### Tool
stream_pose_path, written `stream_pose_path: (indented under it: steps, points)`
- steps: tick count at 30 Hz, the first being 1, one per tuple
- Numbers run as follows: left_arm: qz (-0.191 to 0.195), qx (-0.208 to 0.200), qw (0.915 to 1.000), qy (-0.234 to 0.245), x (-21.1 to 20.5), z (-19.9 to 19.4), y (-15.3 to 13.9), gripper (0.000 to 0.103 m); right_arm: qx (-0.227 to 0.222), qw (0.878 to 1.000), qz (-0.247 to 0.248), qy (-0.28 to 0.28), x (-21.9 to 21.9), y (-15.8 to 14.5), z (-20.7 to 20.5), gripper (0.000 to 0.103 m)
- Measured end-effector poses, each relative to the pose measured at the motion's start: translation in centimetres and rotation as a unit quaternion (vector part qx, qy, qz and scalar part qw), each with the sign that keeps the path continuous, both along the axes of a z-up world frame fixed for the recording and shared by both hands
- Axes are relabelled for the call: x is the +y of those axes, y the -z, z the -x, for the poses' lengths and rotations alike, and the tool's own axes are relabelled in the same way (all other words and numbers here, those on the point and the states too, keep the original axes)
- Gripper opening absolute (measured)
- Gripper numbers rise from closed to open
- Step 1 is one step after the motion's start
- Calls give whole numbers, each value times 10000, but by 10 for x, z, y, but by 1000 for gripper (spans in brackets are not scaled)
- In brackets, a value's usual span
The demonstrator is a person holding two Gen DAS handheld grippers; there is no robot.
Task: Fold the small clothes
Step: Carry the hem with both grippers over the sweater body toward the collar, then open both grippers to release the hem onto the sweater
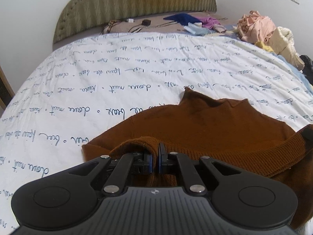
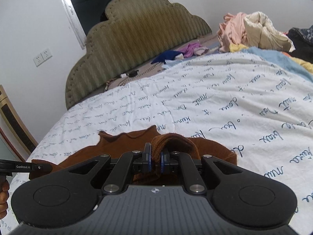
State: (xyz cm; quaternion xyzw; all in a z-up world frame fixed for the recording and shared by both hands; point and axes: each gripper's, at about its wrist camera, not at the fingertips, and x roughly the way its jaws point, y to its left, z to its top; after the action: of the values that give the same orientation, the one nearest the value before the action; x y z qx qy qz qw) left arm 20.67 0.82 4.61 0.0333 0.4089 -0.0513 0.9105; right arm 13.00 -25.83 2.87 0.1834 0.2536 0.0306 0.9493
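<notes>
A rust-brown knitted sweater (image 1: 215,125) lies on the white bedspread with blue handwriting print (image 1: 117,74). My left gripper (image 1: 156,151) is shut on a bunched ribbed edge of the sweater, low over the bed. In the right wrist view the sweater (image 2: 117,148) spreads ahead, and my right gripper (image 2: 155,152) is shut on a thick ribbed fold of it. The left gripper's side (image 2: 23,167), also clamped on brown fabric, shows at the left edge of that view with a hand (image 2: 4,197) below it.
An olive padded headboard (image 1: 137,5) stands at the far end, with small clothes (image 1: 195,22) and cables in front of it. A heap of pink and cream laundry (image 1: 264,33) lies at the far right. A wooden piece of furniture (image 2: 13,121) is left of the bed.
</notes>
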Motion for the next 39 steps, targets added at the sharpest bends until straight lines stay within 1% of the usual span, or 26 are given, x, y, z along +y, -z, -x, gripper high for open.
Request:
stream_pose_path:
  steps: [3,7,11,13,15,18,19,20,21,22,24,26,27,29,31,33,34,35,37,39]
  points:
    - [97,190,9997,-82,2,-14,10,6,148,9999,-51,15,-3,9,-12,13]
    - [493,512,9972,-232,12,-30,22,7,339,9994,-107,15,-5,20,-26,13]
    - [867,707,9933,-296,22,-39,24,8,499,9986,-146,-16,-8,25,-36,15]
    - [1144,786,9898,-316,29,-43,23,10,568,9983,-158,-34,-9,28,-41,17]
    - [1512,919,9835,-373,39,-49,23,14,630,9979,-168,-43,-9,30,-45,18]
    - [2108,1033,9704,-567,56,-54,25,29,702,9974,-139,-61,-8,33,-50,19]
    - [2264,1007,9667,-637,61,-55,25,40,723,9973,-136,-64,-8,34,-52,22]
    - [2352,940,9647,-716,66,-55,24,55,744,9971,-134,-65,-7,35,-54,25]
    - [2390,808,9642,-817,70,-55,21,60,759,9970,-126,-68,-8,36,-56,29]
    - [2381,658,9650,-884,73,-53,18,65,767,9970,-120,-64,-8,37,-57,34]
    - [2244,474,9690,-919,73,-52,13,65,767,9970,-86,-68,-8,37,-59,35]
    - [2018,383,9743,-923,70,-49,10,65,761,9971,-8,-37,-7,36,-60,36]
    - [1872,326,9779,-878,66,-46,9,65,736,9973,63,-2,-5,34,-59,38]
    - [1482,221,9856,-781,57,-41,9,65,591,9977,331,44,2,28,-54,44]
    - [1076,70,9919,-676,45,-34,11,65,386,9966,726,37,13,21,-49,54]
    - [726,9,9957,-570,35,-29,16,65,230,9938,1083,-78,24,15,-44,57]
    - [581,11,9969,-534,32,-27,20,65,204,9923,1214,-163,28,14,-43,60]
    - [420,14,9978,-508,28,-26,24,65,214,9908,1308,-262,31,14,-42,62]
    - [106,2,9985,-531,26,-23,33,65,406,9881,1422,-431,31,19,-47,73]
    - [-238,-6,9976,-643,27,-23,42,65,757,9827,1652,-343,29,30,-56,75]
